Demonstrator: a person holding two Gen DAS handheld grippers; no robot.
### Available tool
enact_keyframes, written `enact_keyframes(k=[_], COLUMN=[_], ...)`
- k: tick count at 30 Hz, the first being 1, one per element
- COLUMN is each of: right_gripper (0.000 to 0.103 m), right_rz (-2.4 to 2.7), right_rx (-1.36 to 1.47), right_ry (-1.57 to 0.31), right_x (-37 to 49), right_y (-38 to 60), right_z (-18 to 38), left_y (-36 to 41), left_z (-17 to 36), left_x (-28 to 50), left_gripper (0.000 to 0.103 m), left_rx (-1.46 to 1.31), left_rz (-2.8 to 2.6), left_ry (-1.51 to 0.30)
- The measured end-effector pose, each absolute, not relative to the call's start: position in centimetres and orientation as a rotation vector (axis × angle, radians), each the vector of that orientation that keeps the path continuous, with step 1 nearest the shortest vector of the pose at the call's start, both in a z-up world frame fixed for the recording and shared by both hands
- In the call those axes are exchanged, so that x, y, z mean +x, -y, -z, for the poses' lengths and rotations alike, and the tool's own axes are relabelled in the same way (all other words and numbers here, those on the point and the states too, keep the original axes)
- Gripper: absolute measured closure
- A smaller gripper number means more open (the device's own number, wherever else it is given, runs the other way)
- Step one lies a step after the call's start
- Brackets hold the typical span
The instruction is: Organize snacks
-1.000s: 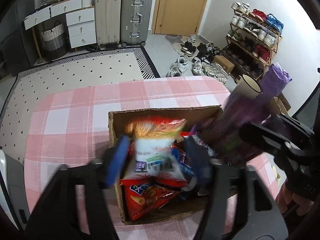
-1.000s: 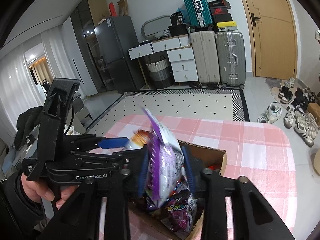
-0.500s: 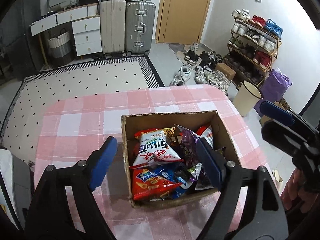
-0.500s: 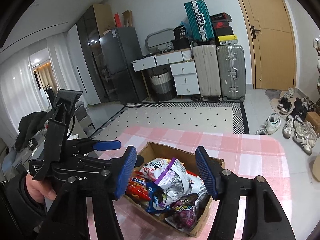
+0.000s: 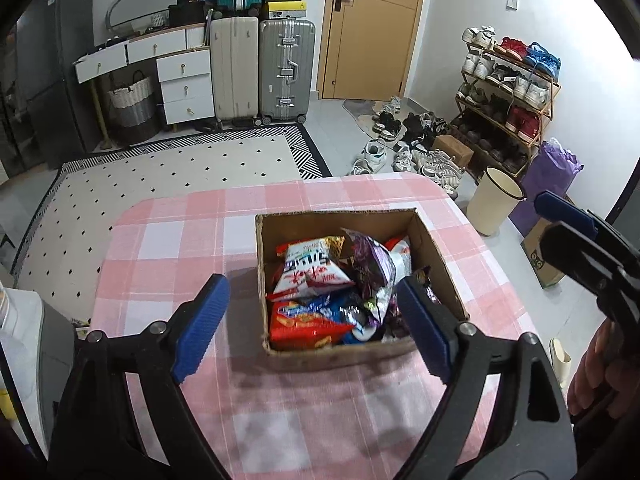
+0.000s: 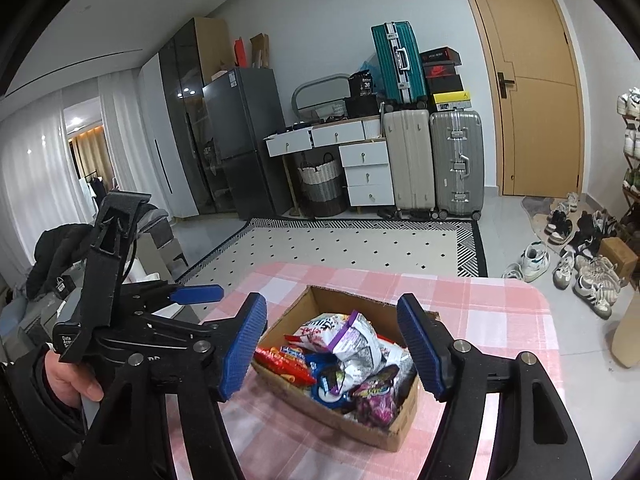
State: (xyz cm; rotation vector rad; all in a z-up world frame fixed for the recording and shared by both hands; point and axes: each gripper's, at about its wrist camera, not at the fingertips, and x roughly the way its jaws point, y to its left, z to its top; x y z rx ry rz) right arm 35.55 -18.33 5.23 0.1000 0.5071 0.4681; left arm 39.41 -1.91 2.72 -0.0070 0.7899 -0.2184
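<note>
An open brown cardboard box (image 5: 434,248) sits on the table with the pink and white checked cloth (image 5: 168,248), nearer the right side of it. The box is full of snack bags. A white and red chip bag (image 5: 310,270) lies on top toward the far left of the box. A shiny purple and silver bag (image 5: 374,264) leans beside it on the right, touching it. A red snack bag (image 5: 300,326) lies flat against the near wall of the box, with a blue bag (image 5: 334,308) just behind it. In the right wrist view, a dark purple candy bag (image 6: 378,394) lies at the near right corner of the box. The left tool (image 5: 312,322) hangs above the near edge of the box with its blue pads (image 5: 200,322) spread wide. Its jaws are opening, and nothing is held between them. The right tool (image 6: 332,346) also hangs over the box. Its jaws are opening too, with nothing gripped between the blue pads (image 6: 244,346). A hand (image 6: 70,380) grips the left tool at the left edge of the right wrist view. Far behind the table a white rug with black dots (image 5: 160,176) lies on the floor. Two tall suitcases (image 5: 260,68) stand by a wooden door (image 5: 372,28). Many shoes (image 5: 404,152) lie on the floor by a shoe rack (image 5: 508,96) on the right.
</note>
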Motion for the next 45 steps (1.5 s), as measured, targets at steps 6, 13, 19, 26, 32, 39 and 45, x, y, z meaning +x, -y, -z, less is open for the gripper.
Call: enact_keyframes(k=[6, 13, 19, 26, 32, 39, 45], right_gripper=[0.024, 0.017, 0.015, 0.009, 0.004, 0.004, 0.004], right_rz=[-0.457, -0.448, -0.443, -0.415, -0.39, -0.368, -0.35], right_rx=[0.104, 0.111, 0.107, 0.09, 0.076, 0.104, 0.106], right_ry=[-0.473, -0.442, -0.416, -0.368, -0.326, -0.359, -0.374], right_x=[31.5, 26.8, 22.8, 19.2, 17.6, 17.6, 17.5], right_y=[19.0, 19.7, 20.2, 20.6, 21.0, 22.1, 22.4], right_z=[-5.2, -4.5, -3.3, -1.8, -0.3, 2.9, 5.6], left_y=[1.4, 0.0, -1.3, -3.6, -4.6, -4.9, -5.2], left_z=[-3.4, -4.1, -3.7, -1.0, 1.5, 4.4, 7.0], left_x=[35.2, 29.0, 24.2, 21.0, 19.6, 18.8, 19.0], left_gripper=[0.015, 0.001, 0.001, 0.001, 0.001, 0.001, 0.001], left_rx=[0.001, 0.025, 0.038, 0.021, 0.042, 0.031, -0.002], left_rz=[0.178, 0.123, 0.102, 0.059, 0.016, 0.013, 0.048], left_ry=[-0.761, -0.661, -0.595, -0.573, -0.493, -0.434, -0.419])
